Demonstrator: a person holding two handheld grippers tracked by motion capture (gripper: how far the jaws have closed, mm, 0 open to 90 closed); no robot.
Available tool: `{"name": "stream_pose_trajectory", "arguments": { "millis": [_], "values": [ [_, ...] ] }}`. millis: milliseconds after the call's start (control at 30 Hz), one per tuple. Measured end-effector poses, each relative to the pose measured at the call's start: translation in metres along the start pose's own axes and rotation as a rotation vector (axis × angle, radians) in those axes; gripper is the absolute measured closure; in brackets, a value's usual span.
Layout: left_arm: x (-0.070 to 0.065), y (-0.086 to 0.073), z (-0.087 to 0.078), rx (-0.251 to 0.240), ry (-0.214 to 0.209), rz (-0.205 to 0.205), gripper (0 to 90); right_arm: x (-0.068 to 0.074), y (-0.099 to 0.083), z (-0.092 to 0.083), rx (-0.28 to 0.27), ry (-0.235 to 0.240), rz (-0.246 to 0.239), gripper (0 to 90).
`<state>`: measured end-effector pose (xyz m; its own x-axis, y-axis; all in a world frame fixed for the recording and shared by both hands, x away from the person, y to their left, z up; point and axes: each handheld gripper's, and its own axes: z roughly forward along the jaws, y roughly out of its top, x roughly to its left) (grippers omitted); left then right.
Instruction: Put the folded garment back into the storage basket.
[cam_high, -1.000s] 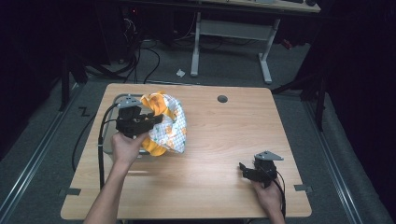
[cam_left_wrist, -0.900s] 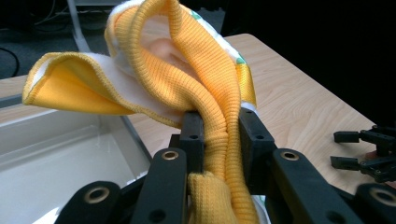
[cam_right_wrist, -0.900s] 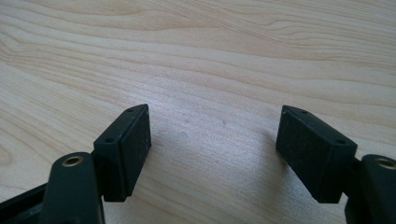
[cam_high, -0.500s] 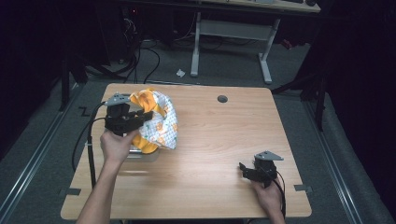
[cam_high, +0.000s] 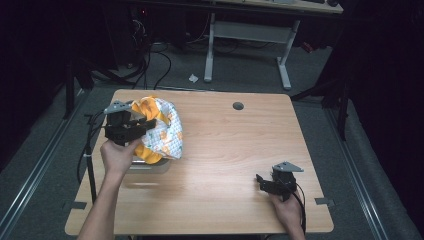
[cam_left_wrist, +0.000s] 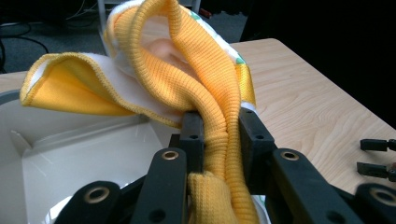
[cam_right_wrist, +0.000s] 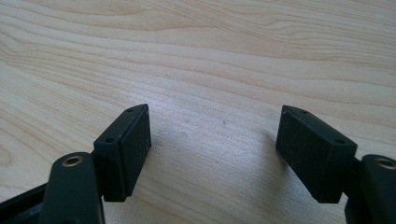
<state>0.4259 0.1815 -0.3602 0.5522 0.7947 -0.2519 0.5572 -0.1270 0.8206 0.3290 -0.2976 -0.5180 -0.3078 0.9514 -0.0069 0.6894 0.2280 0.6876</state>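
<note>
Your left gripper (cam_left_wrist: 217, 140) is clamped on the ribbed yellow knit band of a yellow-and-white patterned cloth garment (cam_high: 162, 131) — the bundle hangs above a white plastic tub (cam_left_wrist: 70, 154) at the left side of the light wooden bench (cam_high: 235, 150). Your right gripper (cam_right_wrist: 212, 154) rests near the bench's front right corner, well apart from the garment — jaws spread, nothing between them.

Your left gripper (cam_high: 142, 126) and right gripper (cam_high: 264, 182) are matte black, each topped by a grey three-cornered plate. The flat rectangular pads (cam_right_wrist: 133, 140) carry small screw holes, brass-ringed rivets sit on the linkage arms, and black cables trail behind. Your forearms are bare, without sleeves.
</note>
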Motion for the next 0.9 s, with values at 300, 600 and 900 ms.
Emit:
{"name": "stream_pose_trajectory", "arguments": {
  "millis": [300, 600, 900],
  "values": [
    [0.013, -0.004, -0.001, 0.013, 0.03, -0.019, 74.6, 0.0, 0.0, 0.0, 0.0, 0.0, 0.001, 26.7],
    [0.025, -0.007, 0.002, 0.051, 0.073, -0.018, 74.5, 0.0, 0.0, 0.0, 0.0, 0.0, 0.001, 26.7],
    [0.036, -0.01, 0.009, 0.087, 0.105, -0.017, 74.2, 0.0, 0.0, 0.0, 0.0, 0.0, 0.0, 26.6]
  ]
}}
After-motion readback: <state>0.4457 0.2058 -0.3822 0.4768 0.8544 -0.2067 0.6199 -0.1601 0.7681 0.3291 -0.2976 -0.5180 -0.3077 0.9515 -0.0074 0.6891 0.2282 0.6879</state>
